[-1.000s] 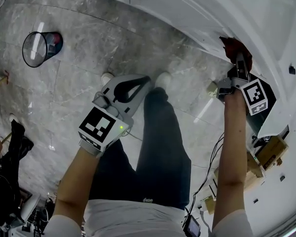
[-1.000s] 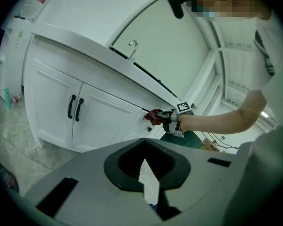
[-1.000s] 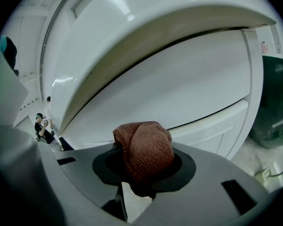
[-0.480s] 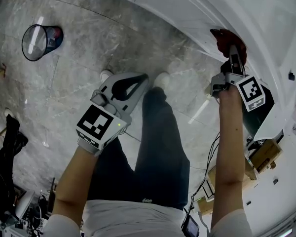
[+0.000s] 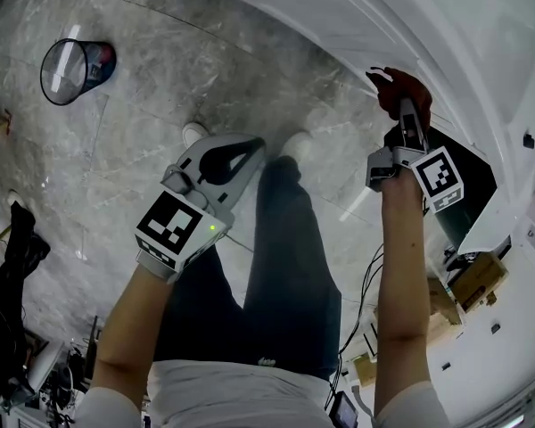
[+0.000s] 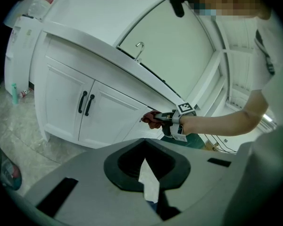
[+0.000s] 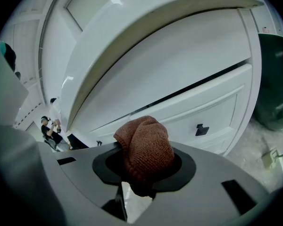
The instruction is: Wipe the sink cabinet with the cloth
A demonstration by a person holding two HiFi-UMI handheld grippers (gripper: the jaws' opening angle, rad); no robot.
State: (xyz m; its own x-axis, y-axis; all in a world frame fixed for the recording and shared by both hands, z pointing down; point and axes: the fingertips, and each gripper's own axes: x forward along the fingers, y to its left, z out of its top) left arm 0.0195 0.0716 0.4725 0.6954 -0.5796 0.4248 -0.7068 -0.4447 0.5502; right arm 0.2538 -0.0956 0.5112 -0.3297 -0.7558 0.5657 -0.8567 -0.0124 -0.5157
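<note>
My right gripper [image 5: 403, 107] is shut on a bunched red-brown cloth [image 5: 399, 82]. The cloth rests against the white sink cabinet [image 5: 339, 16], just under the countertop's overhanging edge. In the right gripper view the cloth [image 7: 146, 145] bulges out over the jaws of that gripper [image 7: 140, 181], with a drawer front [image 7: 179, 112] and its black knob [image 7: 201, 129] close behind. My left gripper [image 5: 254, 150] hangs over the floor by the person's legs, shut and holding nothing. From the left gripper [image 6: 148, 182] I see the cloth [image 6: 152, 119] pressed to the cabinet's front [image 6: 108, 121].
A wire wastebasket [image 5: 74, 69] stands on the marble floor at far left. A dark green bin [image 5: 468, 181] sits beside the cabinet at right, with a cardboard box [image 5: 477, 279] and cables nearby. Black door handles [image 6: 85, 108] and a faucet [image 6: 139, 48] show on the cabinet.
My right gripper has slid the cloth along the cabinet's edge, leftward and upward in the head view. The left gripper has barely moved.
</note>
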